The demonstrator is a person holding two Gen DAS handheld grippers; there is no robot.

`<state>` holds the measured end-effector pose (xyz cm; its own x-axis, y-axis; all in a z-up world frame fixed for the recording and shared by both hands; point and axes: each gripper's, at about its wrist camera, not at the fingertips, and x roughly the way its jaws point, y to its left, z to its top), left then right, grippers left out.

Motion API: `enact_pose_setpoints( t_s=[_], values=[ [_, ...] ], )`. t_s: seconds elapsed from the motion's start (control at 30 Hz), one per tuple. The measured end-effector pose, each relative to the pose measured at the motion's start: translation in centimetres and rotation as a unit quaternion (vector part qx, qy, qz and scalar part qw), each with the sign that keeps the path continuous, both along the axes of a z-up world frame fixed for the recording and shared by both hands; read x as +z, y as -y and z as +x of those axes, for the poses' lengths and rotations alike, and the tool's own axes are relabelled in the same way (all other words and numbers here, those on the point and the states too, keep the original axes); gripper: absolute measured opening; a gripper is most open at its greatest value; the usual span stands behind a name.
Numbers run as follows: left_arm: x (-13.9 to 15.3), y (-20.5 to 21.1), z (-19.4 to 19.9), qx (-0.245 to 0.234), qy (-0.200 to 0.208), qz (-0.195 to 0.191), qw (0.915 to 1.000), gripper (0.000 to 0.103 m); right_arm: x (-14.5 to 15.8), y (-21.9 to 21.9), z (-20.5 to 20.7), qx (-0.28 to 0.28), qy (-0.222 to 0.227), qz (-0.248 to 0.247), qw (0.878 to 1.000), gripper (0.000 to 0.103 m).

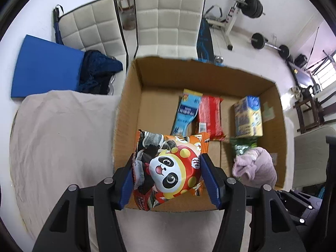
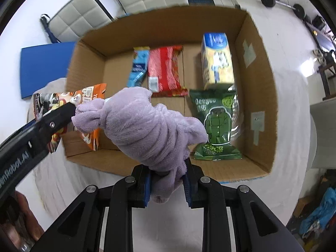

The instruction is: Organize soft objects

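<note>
Left hand-held gripper (image 1: 167, 175) clamps the snack bag (image 1: 168, 168), right (image 2: 167, 185) the towel (image 2: 142, 126); we'd probably lower both into the box (image 2: 260, 84) before releasing.

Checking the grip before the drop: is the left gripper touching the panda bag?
Touching. The left wrist view shows both blue pads of the left gripper pressed against the sides of the panda bag, held over the box.

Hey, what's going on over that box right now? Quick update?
Left gripper clamps panda snack bag. Right gripper clamps purple towel. Both over cardboard box; nothing blocking.
</note>
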<state>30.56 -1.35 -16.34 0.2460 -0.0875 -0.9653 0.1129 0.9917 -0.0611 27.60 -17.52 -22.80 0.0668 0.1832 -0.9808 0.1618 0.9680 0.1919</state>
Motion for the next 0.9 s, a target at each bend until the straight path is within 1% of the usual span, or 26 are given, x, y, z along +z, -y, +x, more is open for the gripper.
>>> enact_pose_setpoints(
  t_s=[0.17, 0.27, 0.37, 0.4, 0.47, 0.5, 0.53, 0.57, 0.6, 0.73, 0.83, 0.9],
  values=[
    [-1.9, 0.2, 0.0, -0.003, -0.017, 0.004, 0.9999, 0.056, -2.3, 0.3, 0.5, -0.003, -0.018, -0.003, 1.0, 0.027],
    [-2.2, 0.1, 0.2, -0.004, -0.018, 0.007, 0.9998, 0.056, -2.8, 0.4, 0.7, -0.003, -0.019, -0.003, 1.0, 0.027],
    [-2.2, 0.1, 0.5, -0.006, -0.017, 0.009, 0.9998, 0.056, -2.8, 0.2, 0.8, -0.002, -0.014, -0.005, 1.0, 0.027],
    [-2.1, 0.1, 0.6, -0.008, -0.017, 0.011, 0.9998, 0.056, -2.8, 0.0, 0.9, 0.001, -0.013, -0.005, 1.0, 0.028],
    [-2.1, 0.2, 0.9, -0.01, -0.021, 0.02, 0.9995, 0.056, -3.0, 0.0, 1.2, -0.002, -0.017, 0.002, 1.0, 0.033],
    [-2.2, 0.3, 0.9, -0.008, -0.025, 0.026, 0.9993, 0.056, -3.1, -0.1, 1.4, 0.0, -0.022, 0.005, 1.0, 0.044],
    [-2.3, 0.2, 1.0, -0.004, -0.029, 0.026, 0.9992, 0.057, -3.2, -0.1, 1.4, 0.002, -0.026, 0.005, 1.0, 0.051],
    [-2.2, 0.1, 1.0, -0.002, -0.031, 0.022, 0.9993, 0.058, -3.2, -0.1, 1.5, 0.002, -0.025, 0.005, 1.0, 0.063],
    [-2.2, 0.1, 0.9, -0.002, -0.03, 0.023, 0.9993, 0.058, -3.0, -0.1, 1.5, 0.002, -0.02, 0.003, 1.0, 0.066],
    [-1.9, -0.2, 0.8, 0.003, -0.026, 0.026, 0.9993, 0.062, -2.7, 0.0, 1.7, 0.004, -0.014, -0.01, 1.0, 0.066],
    [-1.7, -0.4, 0.7, 0.007, -0.023, 0.029, 0.9993, 0.063, -2.2, 0.1, 1.7, 0.006, -0.012, -0.018, 1.0, 0.066],
    [-1.5, -0.4, 0.6, 0.009, -0.018, 0.032, 0.9993, 0.067, -1.7, 0.2, 1.5, 0.007, -0.01, -0.026, 1.0, 0.067]
  ],
)
